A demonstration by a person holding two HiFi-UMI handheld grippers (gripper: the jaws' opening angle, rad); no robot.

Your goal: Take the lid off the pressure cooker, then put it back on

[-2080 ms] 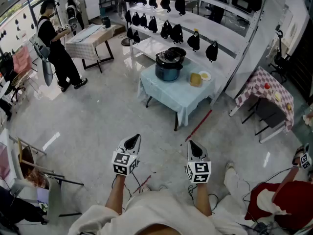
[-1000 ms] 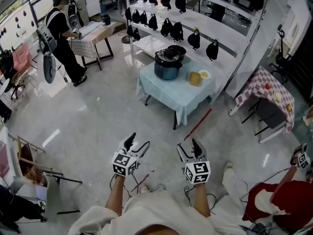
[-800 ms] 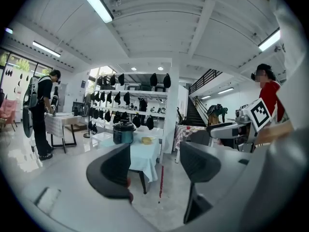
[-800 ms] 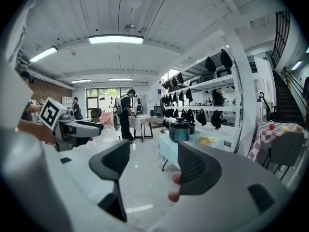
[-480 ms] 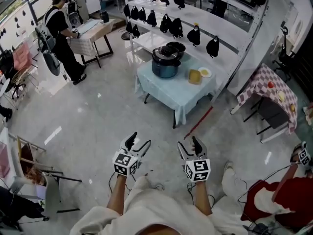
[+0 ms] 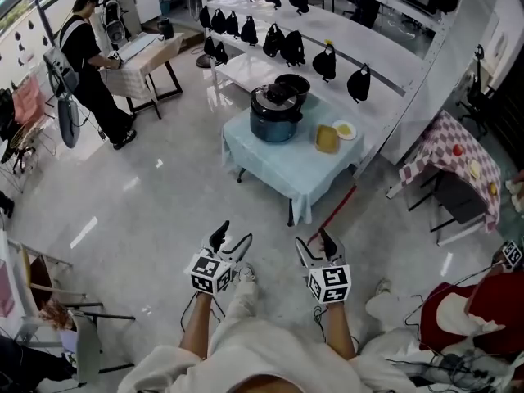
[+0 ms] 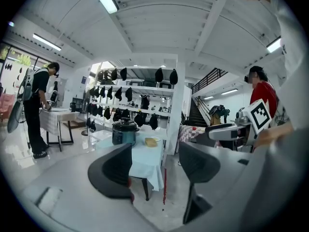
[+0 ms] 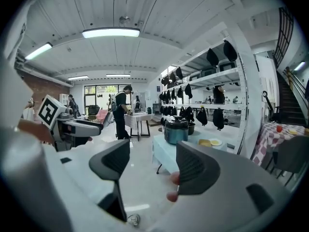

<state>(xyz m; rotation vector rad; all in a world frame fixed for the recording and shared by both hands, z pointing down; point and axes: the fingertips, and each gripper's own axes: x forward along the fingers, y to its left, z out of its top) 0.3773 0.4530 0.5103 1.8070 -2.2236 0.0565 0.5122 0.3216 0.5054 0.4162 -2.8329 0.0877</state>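
Two sets of jaws gape empty, left gripper (image 6: 232, 238) and right gripper (image 6: 314, 244), well short of the pressure cooker (image 6: 275, 119). Its lid (image 6: 273, 98) looks heavy and rigid, best taken by the top handle.

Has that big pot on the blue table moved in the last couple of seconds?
No. The pressure cooker still sits at the far left end of the blue table, the yellow dish to its right; only the camera's view shifted.
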